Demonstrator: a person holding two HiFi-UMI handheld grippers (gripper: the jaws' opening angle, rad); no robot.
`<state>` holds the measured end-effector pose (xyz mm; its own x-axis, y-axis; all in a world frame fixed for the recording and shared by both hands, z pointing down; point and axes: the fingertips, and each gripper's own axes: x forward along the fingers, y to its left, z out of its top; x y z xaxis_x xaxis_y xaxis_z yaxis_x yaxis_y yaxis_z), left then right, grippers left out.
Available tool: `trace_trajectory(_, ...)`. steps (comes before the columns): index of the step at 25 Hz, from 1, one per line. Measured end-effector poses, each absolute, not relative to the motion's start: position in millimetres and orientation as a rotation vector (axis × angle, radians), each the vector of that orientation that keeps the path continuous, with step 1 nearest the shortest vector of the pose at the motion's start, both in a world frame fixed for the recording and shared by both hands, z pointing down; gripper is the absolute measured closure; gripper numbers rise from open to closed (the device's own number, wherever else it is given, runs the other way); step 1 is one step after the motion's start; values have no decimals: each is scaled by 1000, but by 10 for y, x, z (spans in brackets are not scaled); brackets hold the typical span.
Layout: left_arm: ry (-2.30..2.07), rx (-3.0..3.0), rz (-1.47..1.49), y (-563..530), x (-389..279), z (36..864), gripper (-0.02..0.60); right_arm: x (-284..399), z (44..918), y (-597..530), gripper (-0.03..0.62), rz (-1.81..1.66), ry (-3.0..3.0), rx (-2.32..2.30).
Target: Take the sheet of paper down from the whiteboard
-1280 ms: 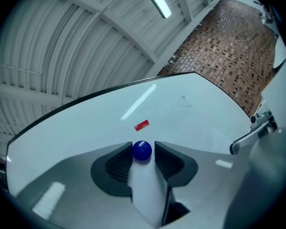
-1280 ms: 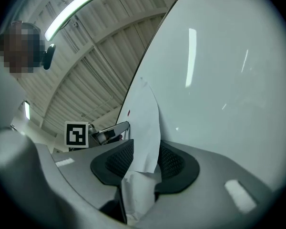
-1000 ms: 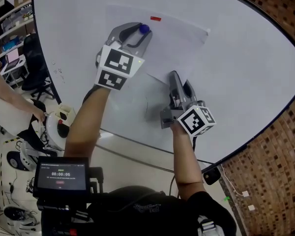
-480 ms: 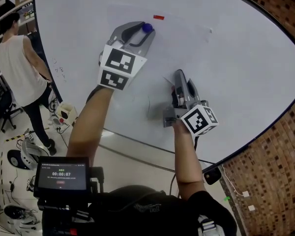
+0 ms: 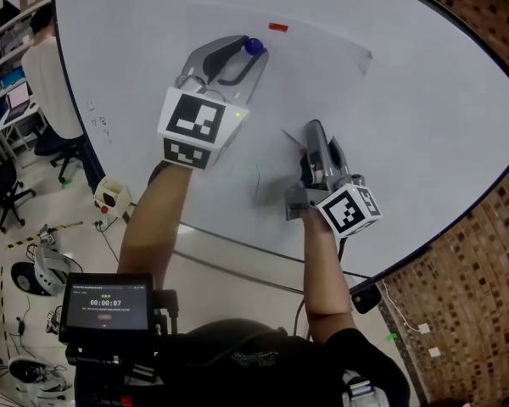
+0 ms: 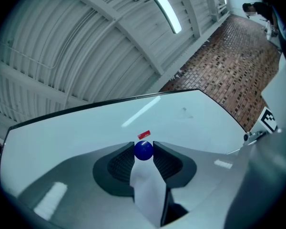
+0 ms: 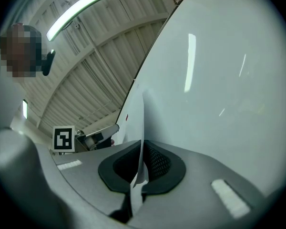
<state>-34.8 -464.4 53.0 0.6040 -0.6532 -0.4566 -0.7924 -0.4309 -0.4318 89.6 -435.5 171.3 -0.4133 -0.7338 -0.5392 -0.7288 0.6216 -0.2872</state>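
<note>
the sheet of paper [image 5: 318,75] lay flat against the whiteboard [image 5: 424,125], its top edge pinned by a small red magnet [image 5: 277,27] and its upper left part by a blue ball magnet [image 6: 143,150]. the left claw [image 5: 248,53] had its pads closed on either side of that blue ball; whether the ball had come off the board at all could not be told. the right claw [image 7: 142,163] was shut tight on the paper's lower corner, the sheet running edge-on between its pads.

the likeliest trouble was a tear. with the red magnet holding the top edge, any firm pull from the right claw would load the thin paper between the pinched corner and that pin, and it would probably rip or crease there. a gentler failure was the corner sliding out of the pads, since so little of the sheet was in the pinch.

the blue ball looked smooth and round, held only at the pad tips, so it could squirt free and drop to the floor. once it was off, the sheet would hang from the red magnet alone and might swing or sag.
</note>
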Motion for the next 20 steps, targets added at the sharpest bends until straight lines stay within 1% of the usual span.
trace_trajectory(5, 1143, -2274, 343, -4529, -458, 737, 459, 983, 1830, -4252, 582, 21, 2210, -1211)
trace_trajectory(13, 1222, -2402, 364, -4415, -1103, 1408, 459, 643, 2179, -3995, 582, 48, 2258, -1365)
trace_trajectory(20, 1349, -2511, 324, -4203, -1191, 2158, 459, 638, 2720, -3761, 582, -38, 2331, -1441)
